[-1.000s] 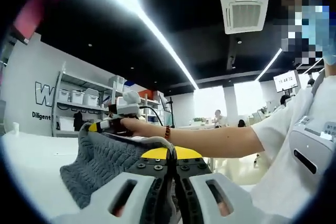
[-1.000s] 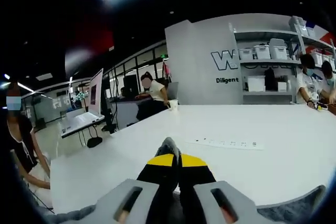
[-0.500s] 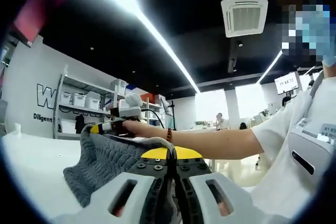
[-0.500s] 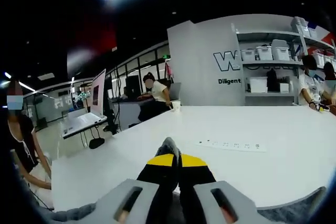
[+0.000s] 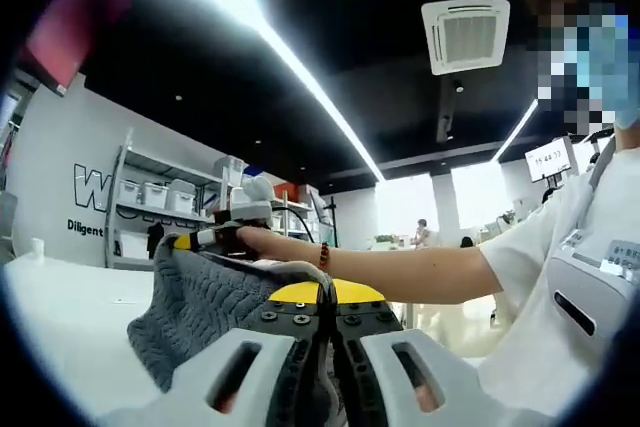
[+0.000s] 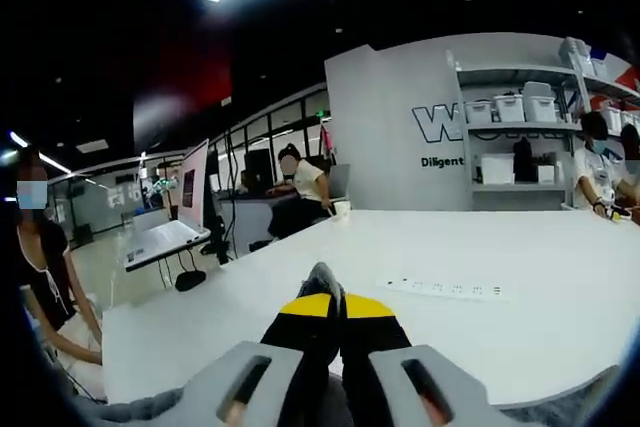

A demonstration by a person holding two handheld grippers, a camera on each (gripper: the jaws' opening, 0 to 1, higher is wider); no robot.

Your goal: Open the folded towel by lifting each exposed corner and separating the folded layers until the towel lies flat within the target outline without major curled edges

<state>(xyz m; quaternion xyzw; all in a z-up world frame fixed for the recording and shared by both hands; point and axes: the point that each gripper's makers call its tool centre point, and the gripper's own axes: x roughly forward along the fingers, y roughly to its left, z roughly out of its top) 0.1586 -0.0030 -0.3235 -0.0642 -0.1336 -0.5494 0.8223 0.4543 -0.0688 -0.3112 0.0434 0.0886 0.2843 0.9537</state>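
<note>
In the left gripper view, "Diligent" lettering (image 5: 84, 228) marks the wall at far left. The grey towel (image 5: 205, 302) hangs stretched between the left gripper (image 5: 317, 299), fingers pinched on it, and the right gripper (image 5: 200, 239) beyond. In the right gripper view, those fingers (image 6: 330, 297) also clamp towel above the white bench (image 6: 500, 322).

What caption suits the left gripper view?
Both grippers' jaws pinch the grey towel, holding it raised above the white table.

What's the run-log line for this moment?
left hand-held gripper: shut on towel | right hand-held gripper: shut on towel | towel: lifted above table
</note>
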